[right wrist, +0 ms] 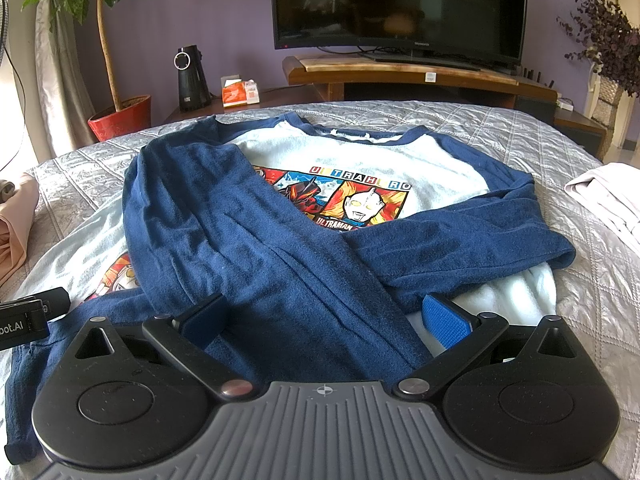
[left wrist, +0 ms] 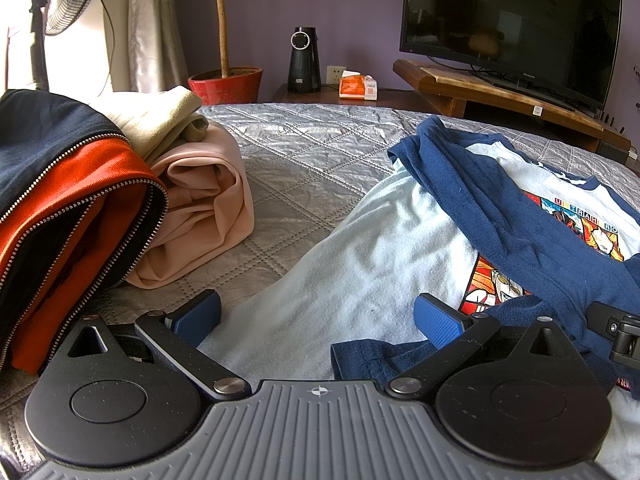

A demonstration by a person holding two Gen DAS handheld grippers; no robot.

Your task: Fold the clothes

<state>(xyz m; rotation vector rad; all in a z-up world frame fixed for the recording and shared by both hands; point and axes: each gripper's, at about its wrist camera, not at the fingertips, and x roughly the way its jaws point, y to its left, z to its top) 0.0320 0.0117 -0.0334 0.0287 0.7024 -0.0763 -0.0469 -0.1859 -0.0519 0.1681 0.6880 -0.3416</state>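
A white sweatshirt with navy sleeves and a cartoon print [right wrist: 360,196] lies face up on the grey quilted bed [right wrist: 592,280], both sleeves [right wrist: 248,232] folded across the chest. It also shows in the left wrist view [left wrist: 384,240]. My right gripper [right wrist: 324,316] is open and empty, low over the crossed sleeves near the hem. My left gripper [left wrist: 316,316] is open and empty over the shirt's white left side near the hem. The left gripper's side shows at the left edge of the right wrist view [right wrist: 28,316].
A pile of clothes sits left of the shirt: an orange and navy zip jacket [left wrist: 68,208], a pink garment [left wrist: 200,208], a beige one [left wrist: 160,116]. A pale garment [right wrist: 608,196] lies at the right. Beyond the bed stand a TV [right wrist: 400,4] and a red plant pot [right wrist: 120,120].
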